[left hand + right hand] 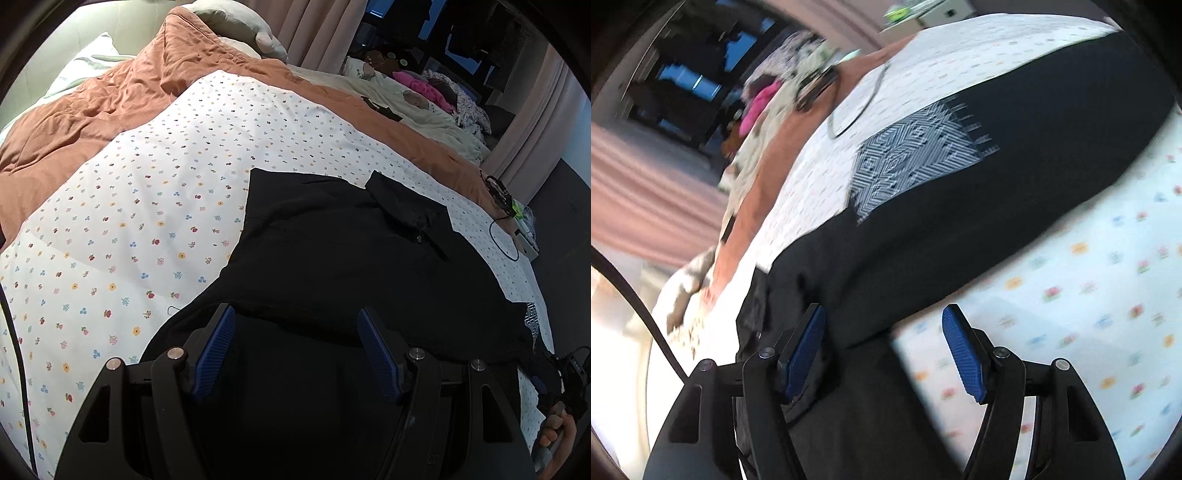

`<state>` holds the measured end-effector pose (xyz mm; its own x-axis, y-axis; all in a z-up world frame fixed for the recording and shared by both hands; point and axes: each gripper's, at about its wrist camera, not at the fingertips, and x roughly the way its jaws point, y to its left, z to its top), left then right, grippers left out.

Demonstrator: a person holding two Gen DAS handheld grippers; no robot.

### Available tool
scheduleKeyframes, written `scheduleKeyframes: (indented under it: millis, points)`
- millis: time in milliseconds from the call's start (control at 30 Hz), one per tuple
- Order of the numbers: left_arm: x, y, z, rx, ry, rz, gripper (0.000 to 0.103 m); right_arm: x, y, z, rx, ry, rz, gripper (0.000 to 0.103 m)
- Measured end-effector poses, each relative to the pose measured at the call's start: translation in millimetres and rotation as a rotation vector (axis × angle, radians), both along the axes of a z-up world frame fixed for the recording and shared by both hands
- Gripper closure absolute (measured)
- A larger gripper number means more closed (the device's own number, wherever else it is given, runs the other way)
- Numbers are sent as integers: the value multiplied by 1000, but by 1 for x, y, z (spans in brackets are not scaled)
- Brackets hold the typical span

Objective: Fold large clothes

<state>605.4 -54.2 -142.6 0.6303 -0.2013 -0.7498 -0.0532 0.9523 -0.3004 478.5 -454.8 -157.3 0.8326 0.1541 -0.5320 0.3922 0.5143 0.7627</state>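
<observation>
Left wrist: smooth black shirt (332,236) on flower-dotted sheet (129,221).

1. The black garment (332,240) was matt cloth, with a woven grey geometric patch (908,158).
2. The floral sheet (129,221) looked like smooth cotton.
3. The left claw (295,354) pads (218,354) were ribbed blue rubber on matt black plastic.

Black garment (332,240) spread flat on floral sheet (129,221), patterned patch (908,158).

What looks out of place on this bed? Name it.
A thin black cable loops across the floral sheet beside the black garment, near the bed's edge; it could snag while folding. Otherwise nothing looks odd.
</observation>
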Motion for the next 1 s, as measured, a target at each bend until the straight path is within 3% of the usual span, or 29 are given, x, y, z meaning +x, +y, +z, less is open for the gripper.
scheduleKeyframes:
  millis: [100,167,333,533,600,700,733,1000]
  points:
    - [0,-5,0,9,-2,-8,34,-11,-18,-3,-2,10,-57,39]
    - [-1,-9,0,22,-4,-13,34,-20,-31,-7,-7,19,-95,46]
    - [-2,-15,-2,38,-3,-22,34,-38,-52,-16,24,56,-183,51]
    - [-1,-11,-3,58,2,-10,34,-41,-69,-23,45,33,-236,65]
    - [-1,-5,-3,48,3,6,34,-39,-72,-25,26,42,-251,74]
    - [-3,5,-3,31,3,30,34,-38,-76,-30,24,29,-277,99]
    - [-3,8,-3,28,2,36,34,-39,-75,-28,32,17,-280,102]
    - [-6,20,3,-25,-11,61,34,-47,-32,53,-131,-191,-234,103]
